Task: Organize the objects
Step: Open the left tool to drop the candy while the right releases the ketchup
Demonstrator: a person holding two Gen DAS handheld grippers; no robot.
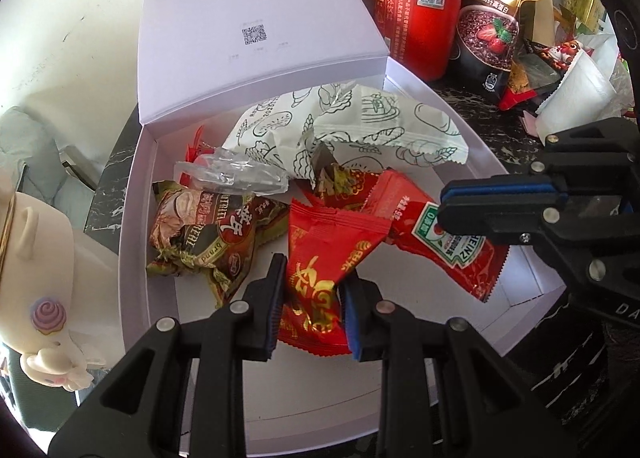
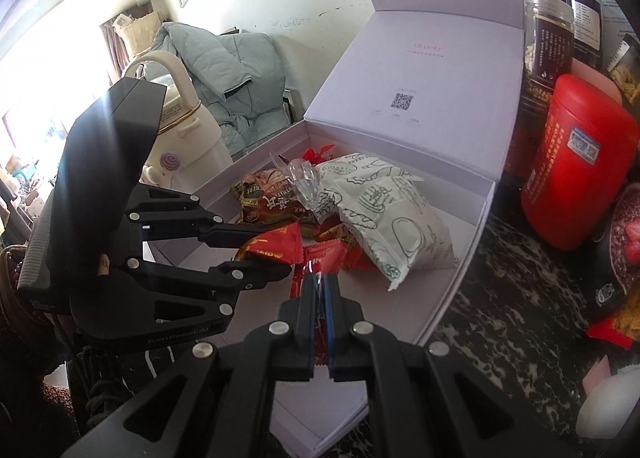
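An open white gift box (image 1: 138,218) (image 2: 460,278) holds several snack packets. My left gripper (image 1: 312,290) (image 2: 266,254) is shut on a red snack packet with gold characters (image 1: 320,270) (image 2: 276,244) over the box. My right gripper (image 2: 319,282) (image 1: 442,210) is shut on a red Heinz ketchup sachet (image 1: 452,258) (image 2: 320,254), held over the box's right side. A white pastry bag with green drawings (image 1: 344,126) (image 2: 384,226), a brown-green packet (image 1: 208,234) (image 2: 264,202) and a clear wrapper (image 1: 236,174) lie inside.
The box lid (image 1: 256,26) stands open at the back. A red canister (image 1: 420,14) (image 2: 576,174), an oatmeal bag (image 1: 492,18) and jars (image 2: 548,42) crowd the marble counter (image 2: 508,318) on the right. A cream kettle (image 1: 36,258) (image 2: 180,114) stands left of the box.
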